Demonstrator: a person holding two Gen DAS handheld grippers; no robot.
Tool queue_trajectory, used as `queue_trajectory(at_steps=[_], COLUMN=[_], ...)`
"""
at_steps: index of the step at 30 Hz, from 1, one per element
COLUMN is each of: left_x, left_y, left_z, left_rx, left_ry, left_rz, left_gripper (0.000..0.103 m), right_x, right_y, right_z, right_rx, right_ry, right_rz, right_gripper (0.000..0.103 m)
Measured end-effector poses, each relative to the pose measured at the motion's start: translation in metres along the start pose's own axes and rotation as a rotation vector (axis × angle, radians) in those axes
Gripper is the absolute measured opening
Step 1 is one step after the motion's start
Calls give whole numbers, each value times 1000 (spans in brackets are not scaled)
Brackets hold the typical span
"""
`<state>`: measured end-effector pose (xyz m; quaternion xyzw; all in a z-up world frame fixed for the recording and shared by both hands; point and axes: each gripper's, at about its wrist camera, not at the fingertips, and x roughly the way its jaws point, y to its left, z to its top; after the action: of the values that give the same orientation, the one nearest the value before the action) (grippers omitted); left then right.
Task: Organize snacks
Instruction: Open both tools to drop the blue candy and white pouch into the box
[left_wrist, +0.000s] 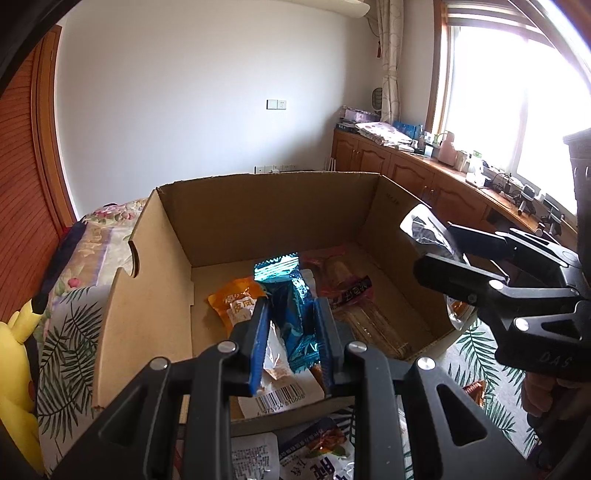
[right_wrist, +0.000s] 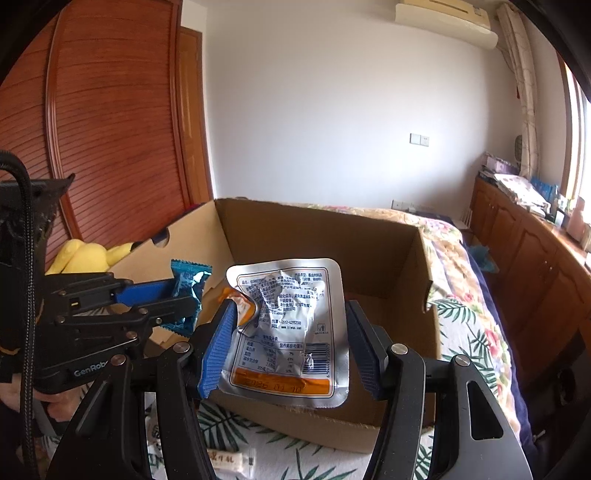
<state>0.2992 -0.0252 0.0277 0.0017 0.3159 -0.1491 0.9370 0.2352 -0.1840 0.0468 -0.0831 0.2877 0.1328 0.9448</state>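
An open cardboard box (left_wrist: 266, 218) stands on the bed; it also shows in the right wrist view (right_wrist: 314, 236). My left gripper (left_wrist: 291, 325) is shut on a shiny blue snack packet (left_wrist: 291, 299) over the box's near side; it also shows in the right wrist view (right_wrist: 184, 291). My right gripper (right_wrist: 291, 332) is shut on a silver pouch (right_wrist: 288, 325) with printed text, held above the box's near rim; the pouch shows in the left wrist view (left_wrist: 424, 225) at the box's right wall. An orange packet (left_wrist: 232, 299) and a red packet (left_wrist: 340, 280) lie inside.
More snack packets (left_wrist: 314, 454) lie on the leaf-print bedcover (right_wrist: 469, 325) in front of the box. A yellow plush toy (left_wrist: 18, 354) sits left of the box. Wooden cabinets (left_wrist: 424, 173) with clutter run along the window at right.
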Motion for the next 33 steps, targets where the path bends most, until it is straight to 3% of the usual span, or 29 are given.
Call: queue_trajectory(at_steps=[11, 20, 33], left_x=[15, 11, -20], left_y=[7, 10, -1], left_z=[6, 5, 3], left_rx=[-10, -18, -1], left_ry=[25, 8, -33], left_rz=[25, 23, 24], left_gripper=[27, 40, 49], right_x=[28, 44, 21], right_y=[-9, -13, -13], right_z=[12, 4, 8], right_rx=[29, 45, 66], right_ry=[27, 68, 35], right_rz=[14, 5, 15], right_gripper=[60, 61, 61])
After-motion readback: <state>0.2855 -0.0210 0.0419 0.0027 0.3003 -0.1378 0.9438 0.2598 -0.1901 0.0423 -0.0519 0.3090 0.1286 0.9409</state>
